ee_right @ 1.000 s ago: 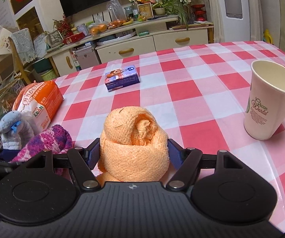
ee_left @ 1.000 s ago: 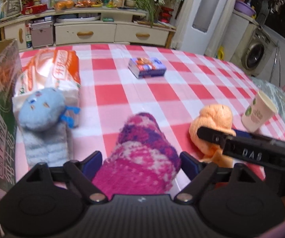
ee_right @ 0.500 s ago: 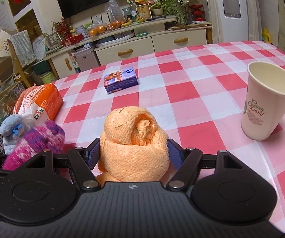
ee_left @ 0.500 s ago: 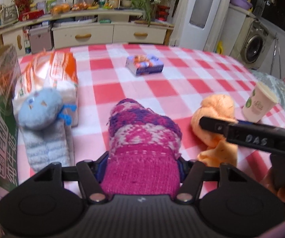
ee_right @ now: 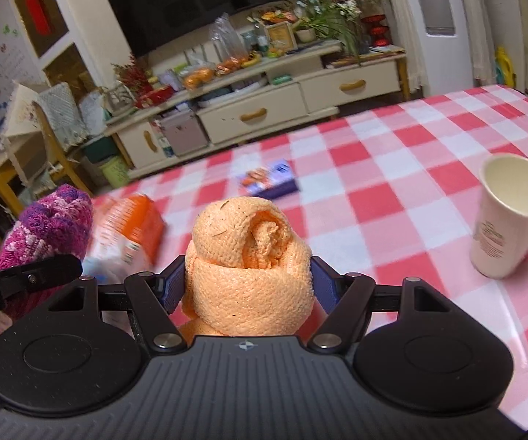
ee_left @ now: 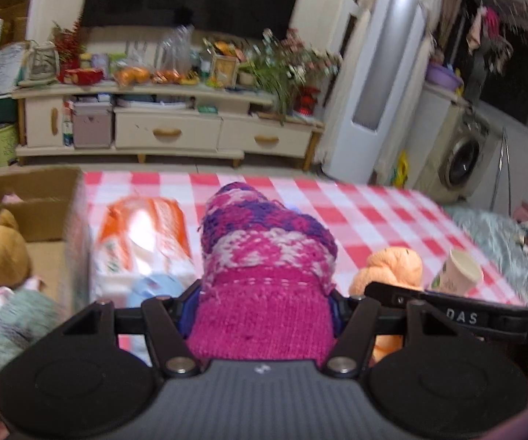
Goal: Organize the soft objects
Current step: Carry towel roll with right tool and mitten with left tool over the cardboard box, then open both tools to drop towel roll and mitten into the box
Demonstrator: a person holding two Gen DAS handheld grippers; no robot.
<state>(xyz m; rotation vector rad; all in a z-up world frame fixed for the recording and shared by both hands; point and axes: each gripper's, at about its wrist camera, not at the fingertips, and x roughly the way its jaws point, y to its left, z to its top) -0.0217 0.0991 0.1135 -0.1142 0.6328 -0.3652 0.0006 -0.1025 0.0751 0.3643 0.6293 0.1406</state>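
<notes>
We see the pink and purple knitted sock [ee_left: 264, 278] clamped between the two fingers of the left gripper [ee_left: 262, 306], its toe end standing up and forward, raised above the table [ee_left: 370, 212] near the table's left edge. The rolled orange towel [ee_right: 249, 267] is squeezed the same way in the right gripper [ee_right: 247, 286], its coiled top facing us; whether it is clear of the checked cloth we cannot tell. In the right wrist view the sock [ee_right: 49, 227] shows at the far left, higher than the towel.

Just below the left gripper lies a pale blue plush toy [ee_left: 155, 286] (mostly hidden and blurred), touching the orange and white tissue pack [ee_left: 142, 234] that sits along the table's left edge. Beside that edge stands an open cardboard box [ee_left: 40, 198] holding a brown plush [ee_left: 3, 249] and other soft things too blurred to name.

Toward the right side of the table stands an upright paper cup [ee_right: 509, 220], well apart from the towel. Farther back, near the table's middle, lies a small blue packet [ee_right: 269, 181].
</notes>
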